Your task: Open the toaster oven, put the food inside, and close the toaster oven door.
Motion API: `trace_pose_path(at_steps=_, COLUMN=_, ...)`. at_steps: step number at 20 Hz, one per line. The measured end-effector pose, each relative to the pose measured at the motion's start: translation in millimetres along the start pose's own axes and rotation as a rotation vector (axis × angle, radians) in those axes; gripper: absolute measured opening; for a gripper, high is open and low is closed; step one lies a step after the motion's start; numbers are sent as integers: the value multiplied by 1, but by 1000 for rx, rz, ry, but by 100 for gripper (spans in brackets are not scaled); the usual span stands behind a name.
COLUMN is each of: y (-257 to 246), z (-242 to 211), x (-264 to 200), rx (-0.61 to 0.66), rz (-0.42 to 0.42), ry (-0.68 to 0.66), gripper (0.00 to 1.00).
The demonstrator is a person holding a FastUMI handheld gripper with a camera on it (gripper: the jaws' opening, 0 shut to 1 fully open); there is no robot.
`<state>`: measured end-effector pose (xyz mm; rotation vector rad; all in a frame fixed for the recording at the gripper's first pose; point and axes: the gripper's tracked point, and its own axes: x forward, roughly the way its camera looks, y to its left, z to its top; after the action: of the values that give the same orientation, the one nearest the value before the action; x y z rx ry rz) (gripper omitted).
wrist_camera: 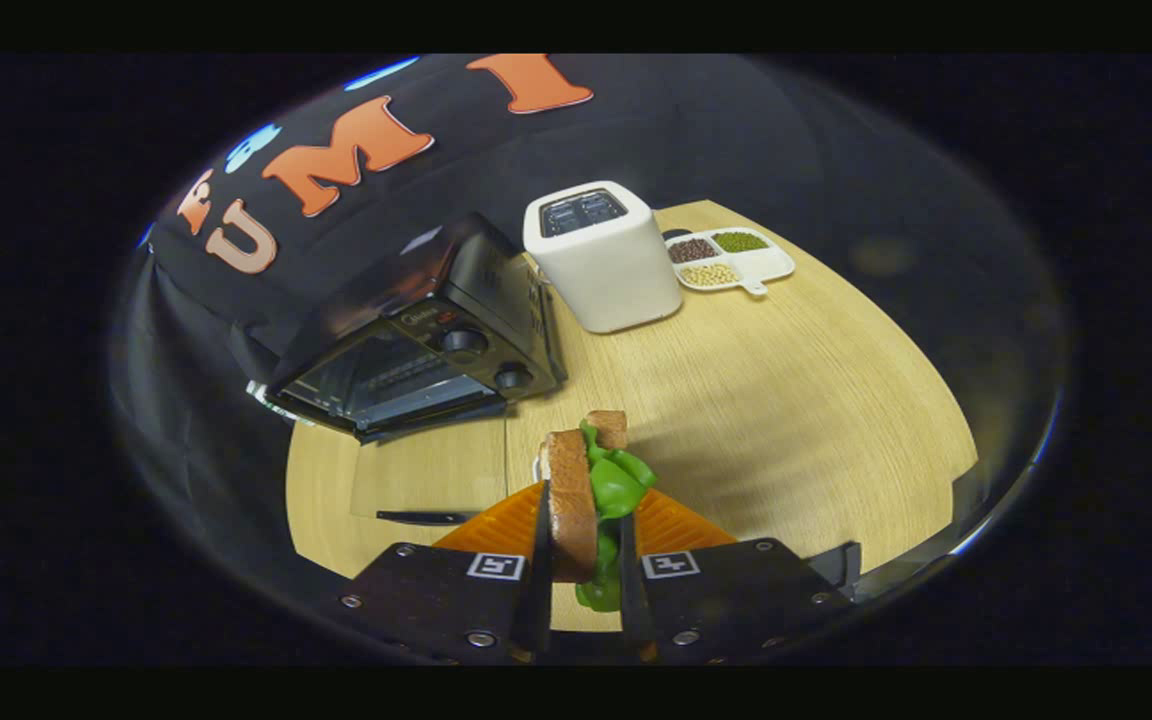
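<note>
Your hand-held gripper (pixel 584 545) clamps the sandwich (pixel 586 490) between both fingers. Carry it to the toaster oven (pixel 416 345) ahead; its door looks shut, so opening comes first.

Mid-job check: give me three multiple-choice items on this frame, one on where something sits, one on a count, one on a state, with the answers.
1. Where is the white toaster?
A. Between the toaster oven and the bean dish
B. Inside the oven
C. Between the fingers

2. How many kinds of beans does the dish hold?
A. One
B. Three
C. Five

3. What is the gripper doing?
A. Open, holding nothing
B. Pressing a knob
C. Shut on the sandwich

Answers: 1 A, the toaster stands on the table between the two; 2 B, dark, green and pale heaps; 3 C, both fingers press the sandwich's sides.
</note>
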<state>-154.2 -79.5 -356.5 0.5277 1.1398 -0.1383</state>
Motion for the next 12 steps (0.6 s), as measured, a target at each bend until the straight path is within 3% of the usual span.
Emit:
trace_pose_path(at_steps=5, y=44, z=22, x=-12, rx=58, rz=127, ry=-69, gripper=28)
trace_pose_path(at_steps=12, y=118, z=25, x=14, rx=122, rz=269, ry=-88, gripper=28)
